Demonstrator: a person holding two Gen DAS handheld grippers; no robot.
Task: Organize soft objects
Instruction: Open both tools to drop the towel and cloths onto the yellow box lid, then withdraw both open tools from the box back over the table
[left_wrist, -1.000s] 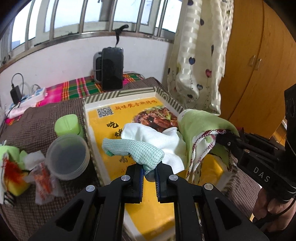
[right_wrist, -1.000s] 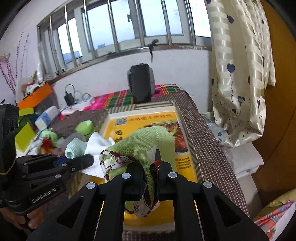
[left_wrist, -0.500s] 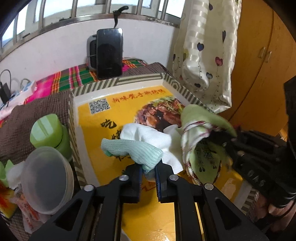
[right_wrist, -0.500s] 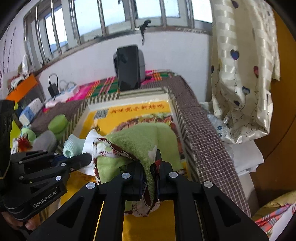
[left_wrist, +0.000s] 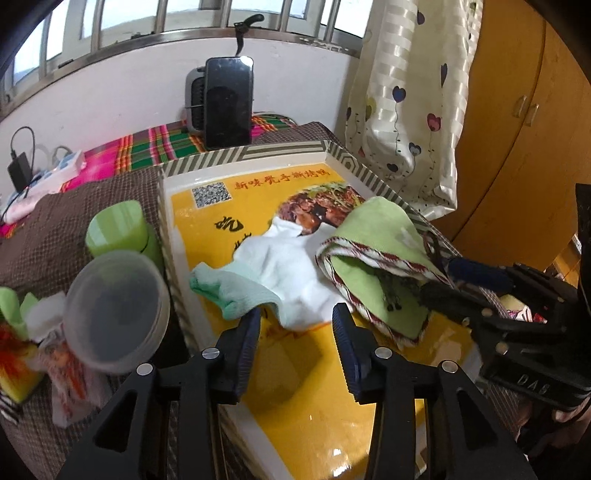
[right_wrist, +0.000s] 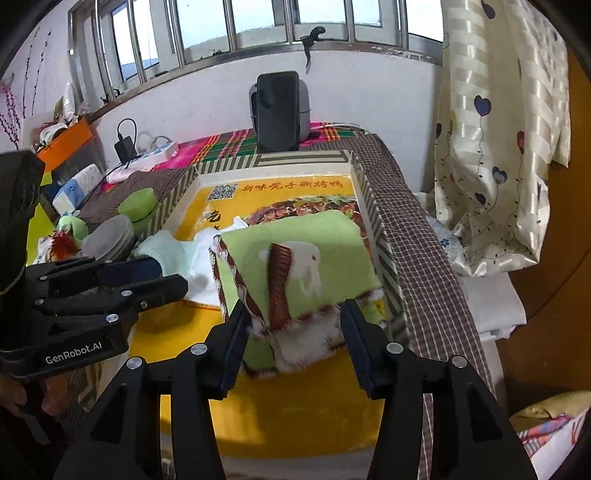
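A yellow printed tray (left_wrist: 314, 373) with a striped rim lies on the table. On it lies a white sock with a mint toe (left_wrist: 258, 284), and to its right a folded green towel with red-white edging (left_wrist: 373, 266). My left gripper (left_wrist: 295, 325) is open just before the sock, touching nothing. In the right wrist view the green towel (right_wrist: 295, 262) lies on the tray (right_wrist: 295, 413) and my right gripper (right_wrist: 291, 325) is open with its fingers either side of the towel's near edge. The sock (right_wrist: 173, 251) lies left of the towel.
Left of the tray stand a green cup (left_wrist: 118, 229), a clear lidded tub (left_wrist: 114, 310) and crumpled wrappers (left_wrist: 55, 354). A black phone on a stand (left_wrist: 229, 103) is at the back. A curtain (left_wrist: 406, 110) and a wooden wardrobe (left_wrist: 524, 147) are at the right.
Both grippers have opened. The left let go of the mint-toed sock and the right let go of the green towel; both cloths now lie on the tray.
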